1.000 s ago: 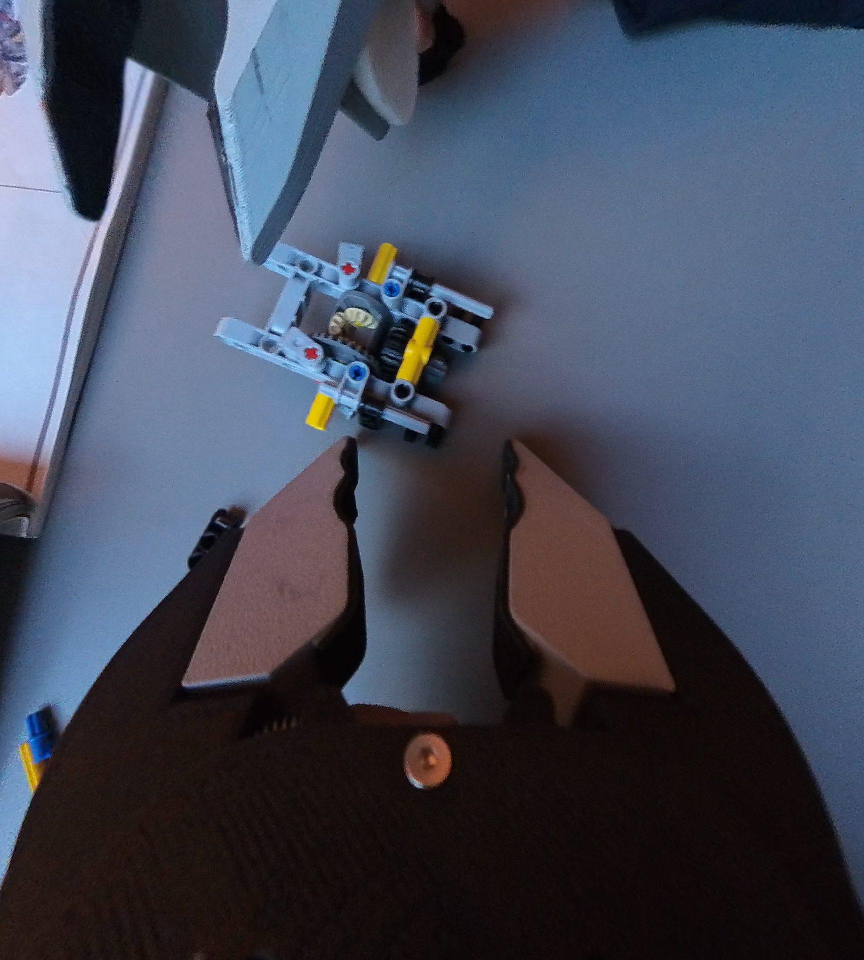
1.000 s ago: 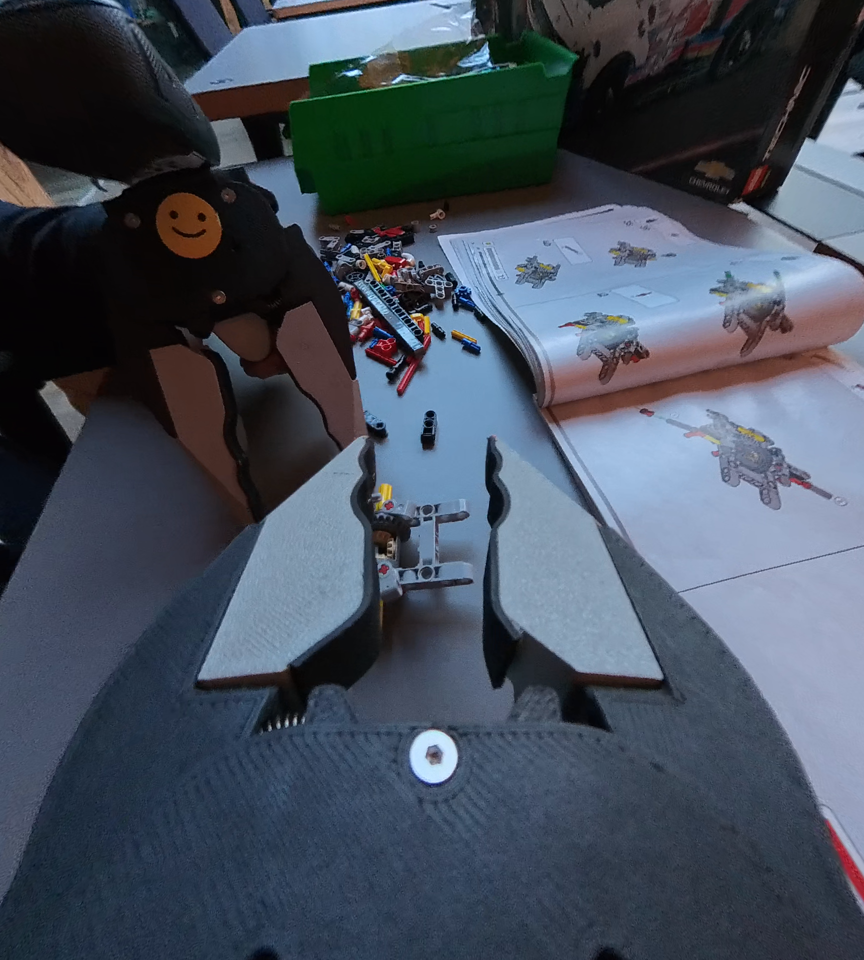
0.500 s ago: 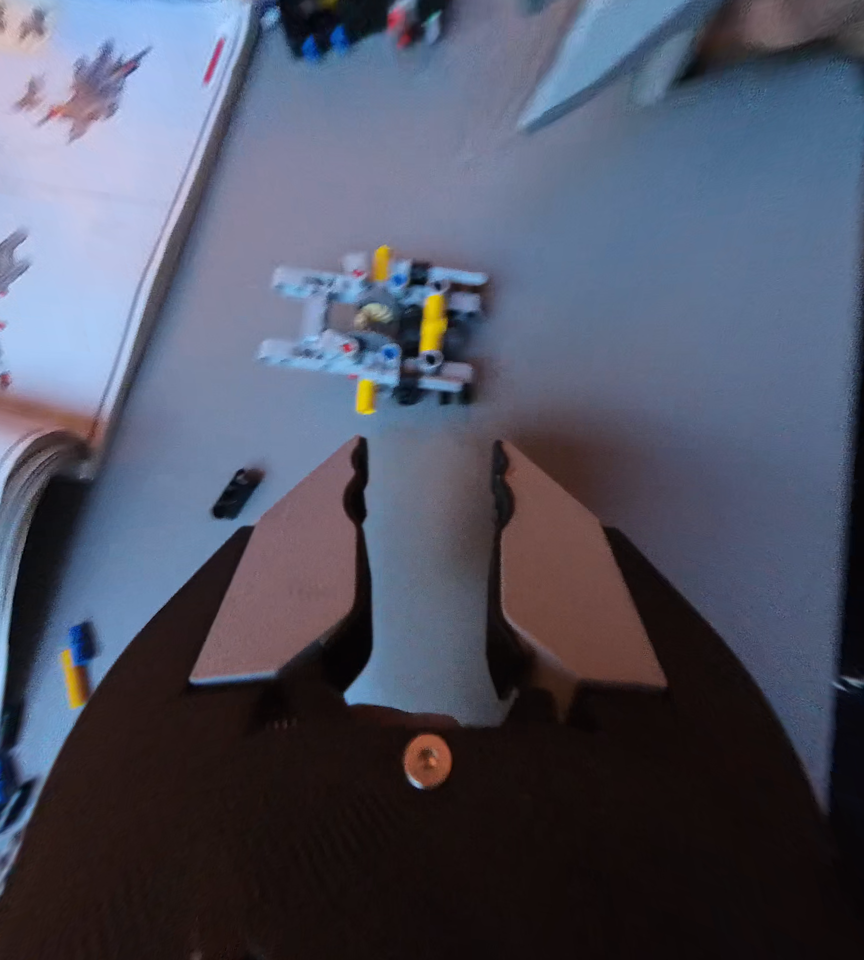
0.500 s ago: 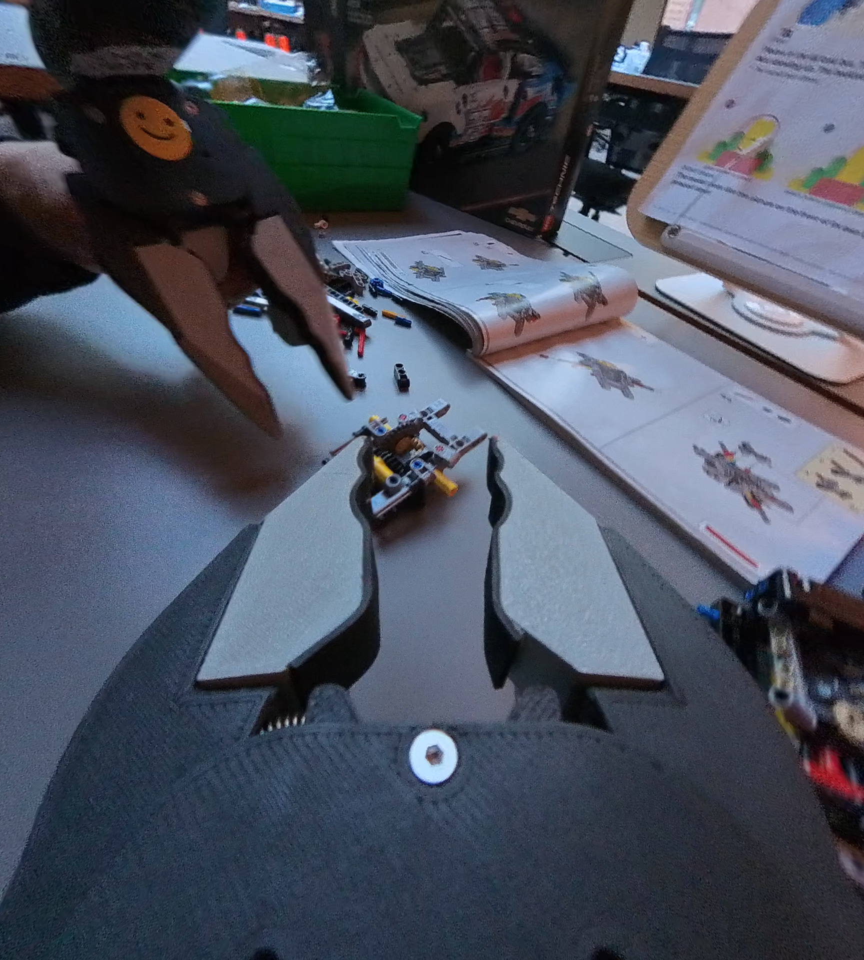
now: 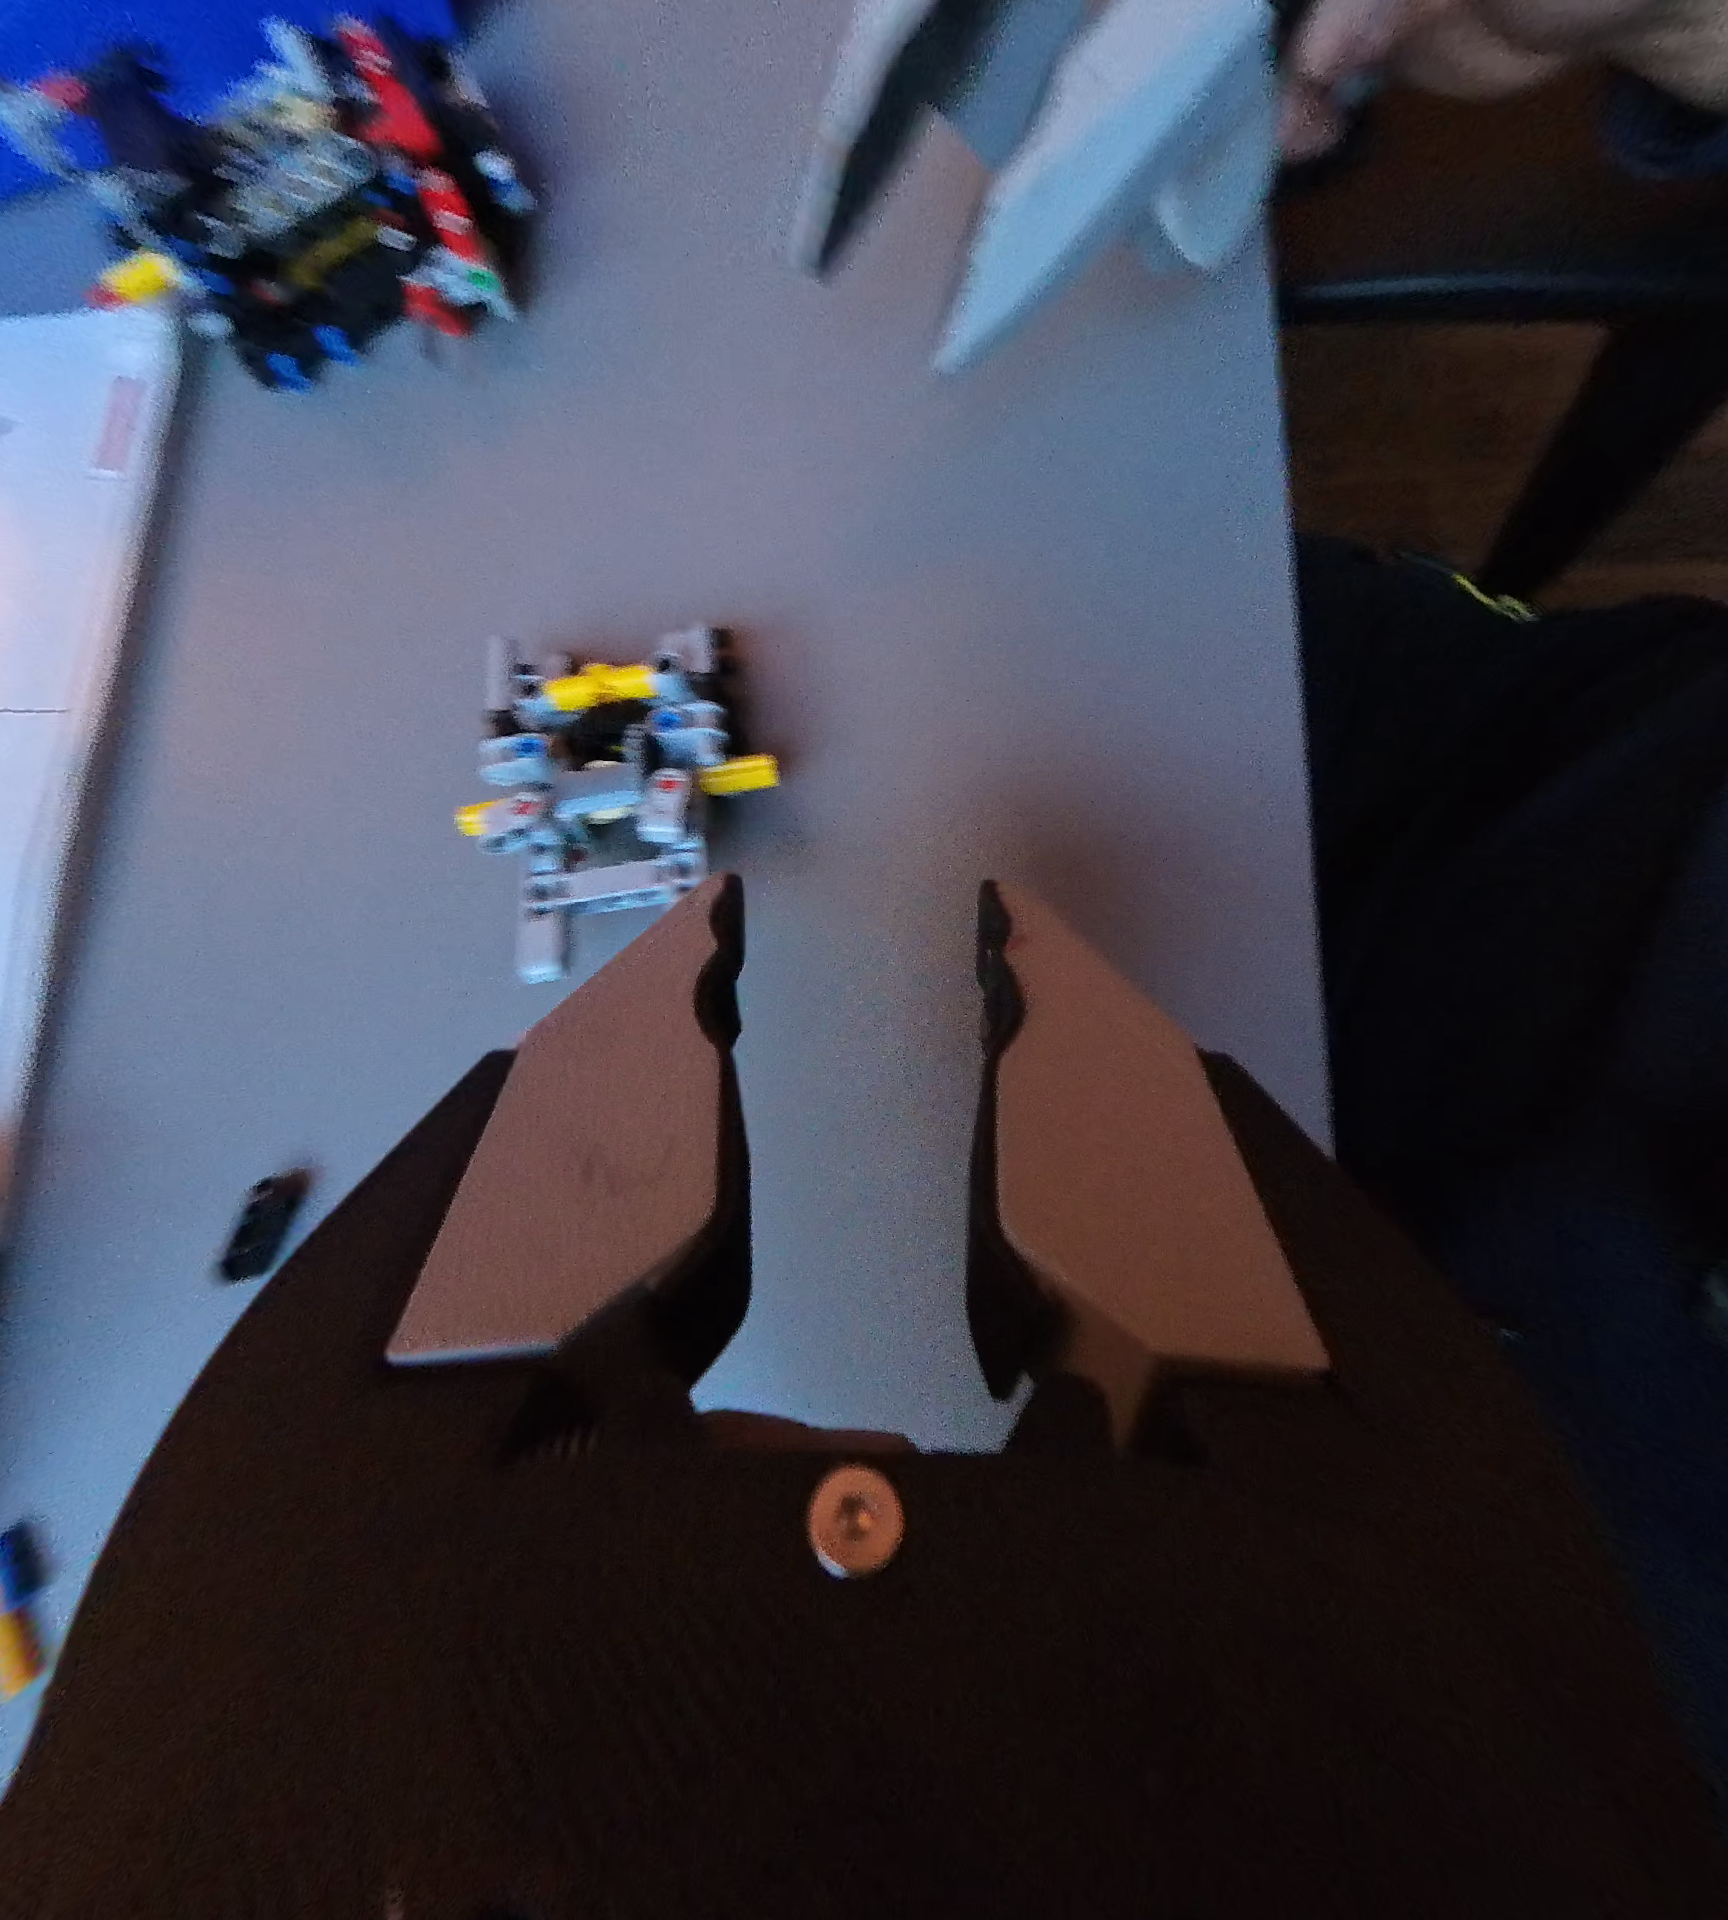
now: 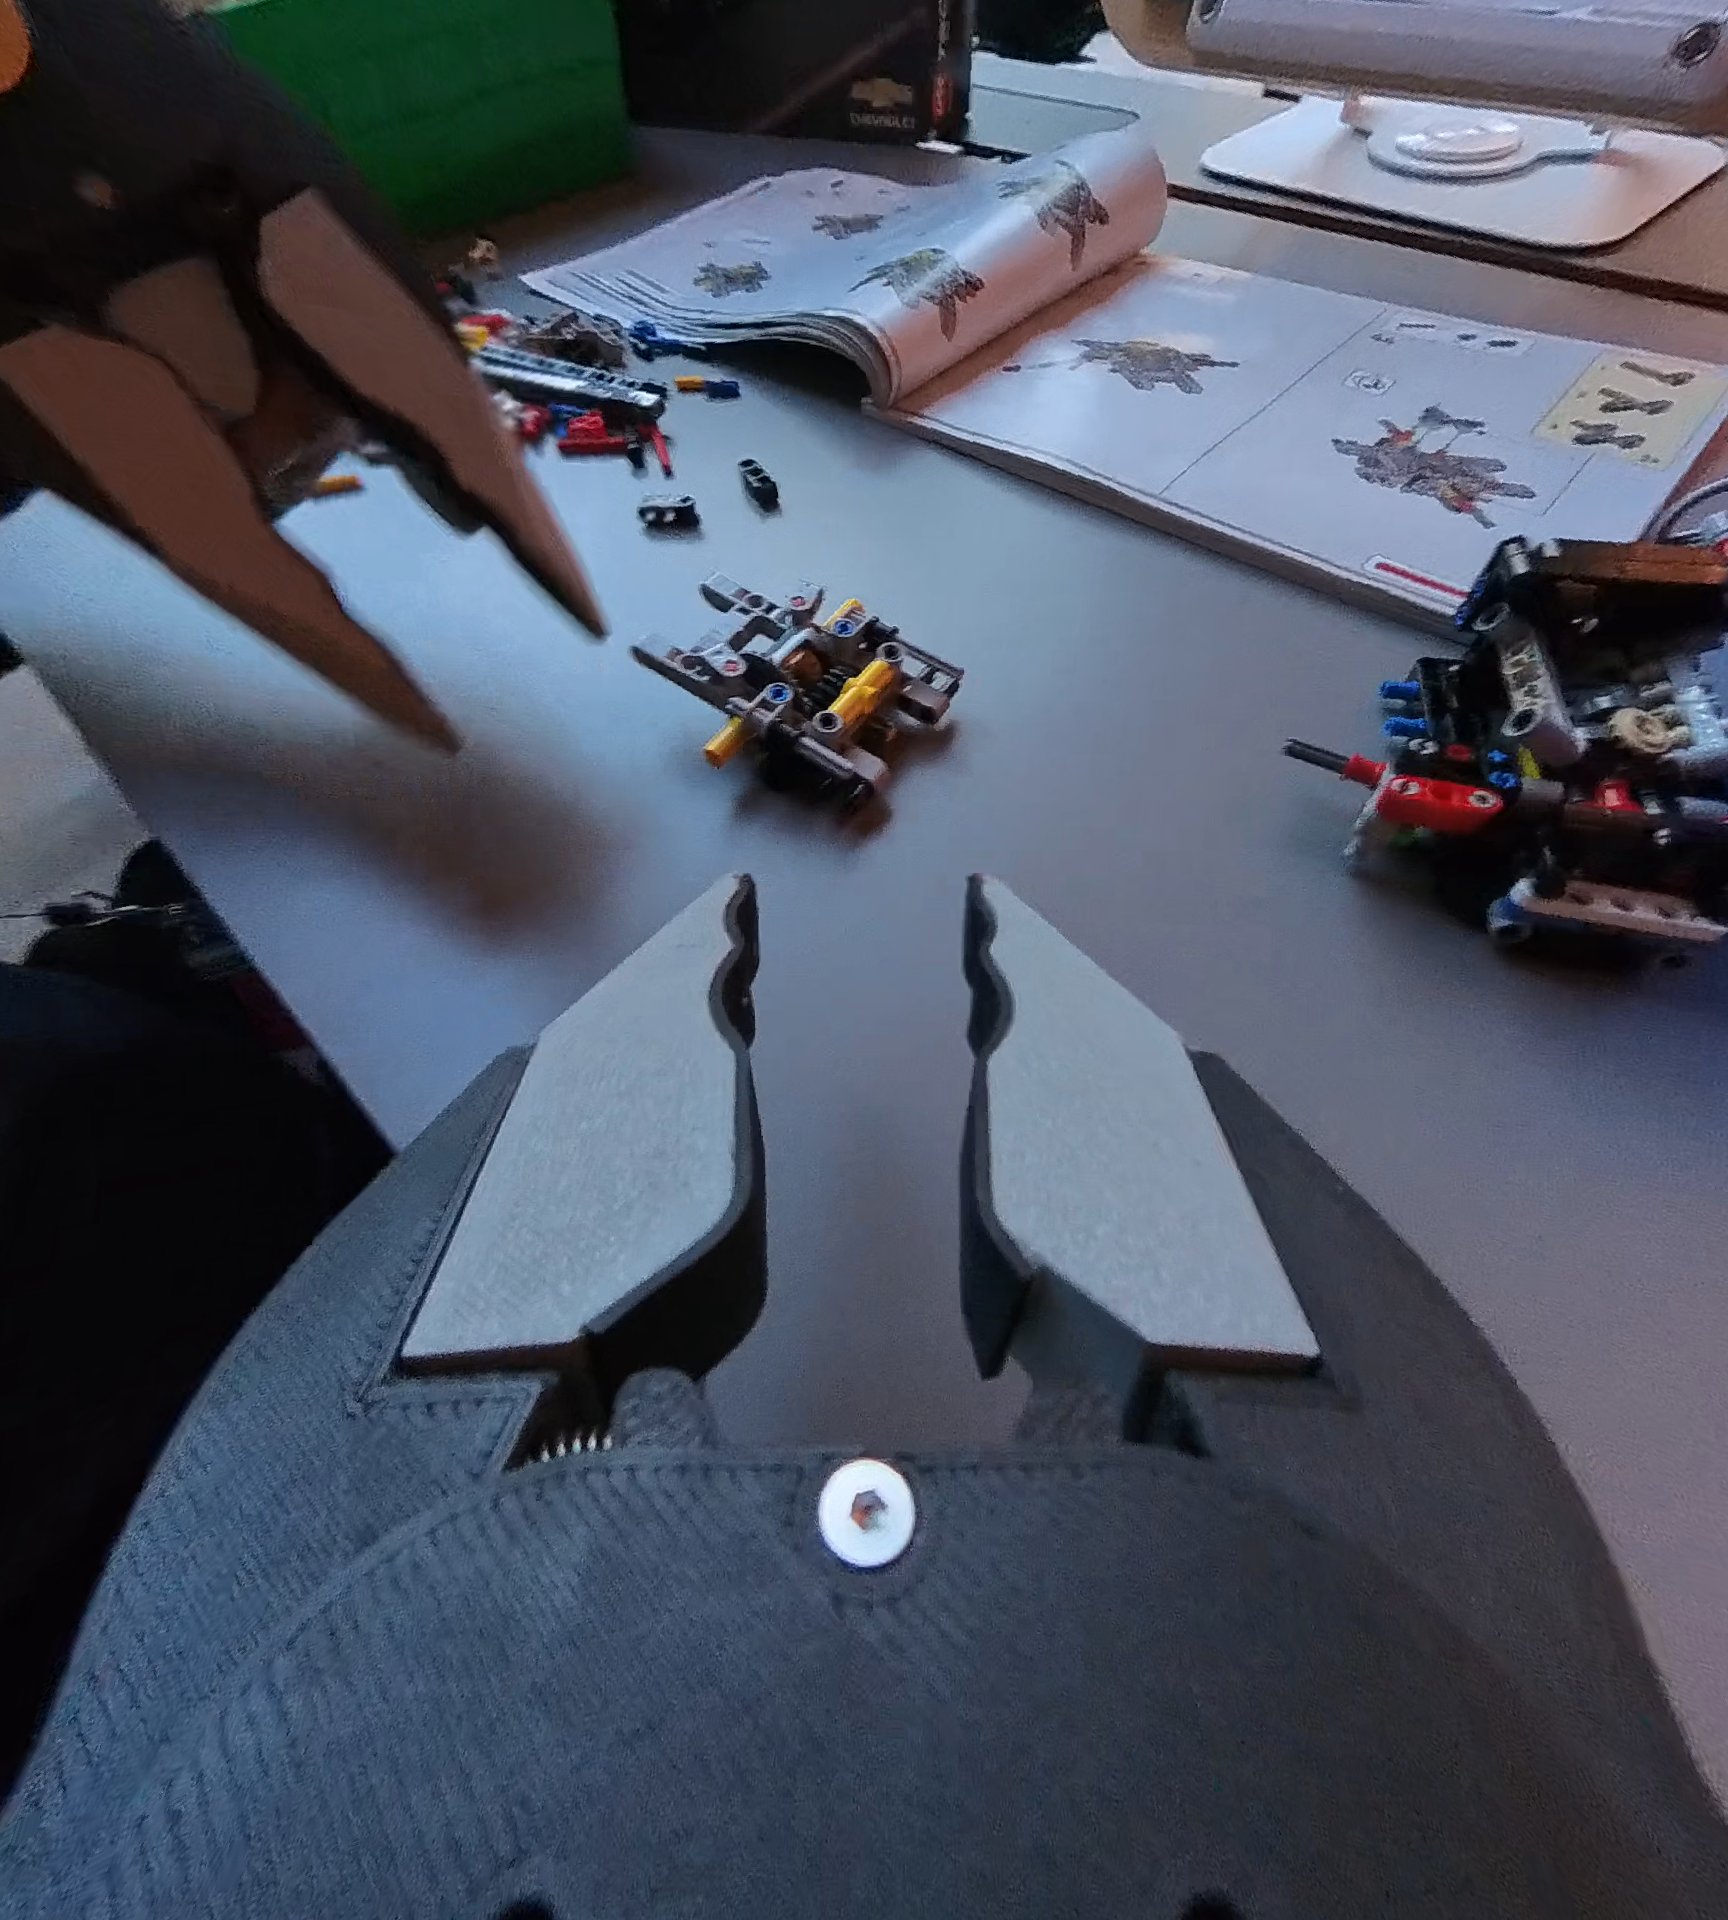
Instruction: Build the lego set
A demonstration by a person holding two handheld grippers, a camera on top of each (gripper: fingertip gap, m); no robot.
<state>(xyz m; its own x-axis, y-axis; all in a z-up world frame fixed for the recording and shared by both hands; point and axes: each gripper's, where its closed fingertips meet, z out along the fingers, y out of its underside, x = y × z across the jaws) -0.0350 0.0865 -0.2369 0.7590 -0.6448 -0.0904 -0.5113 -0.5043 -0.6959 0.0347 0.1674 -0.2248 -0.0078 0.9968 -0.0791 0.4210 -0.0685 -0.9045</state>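
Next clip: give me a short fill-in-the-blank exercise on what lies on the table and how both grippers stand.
1. The small grey-and-yellow brick assembly lies on the dark table, held by ____ gripper.
2. Both the left gripper and the right gripper have their jaws ____.
3. The open instruction booklet lies ____ the small assembly, seen from the right wrist.
4. The bin at the table's far end is ____ in colour.

Missing words: neither; open; beyond; green

a grey table [image 6: 1255,1039] in dim, warm light; beyond its far edge, neighbouring wooden desks [image 6: 1566,260]; beside it, brown floor [image 5: 1411,436].
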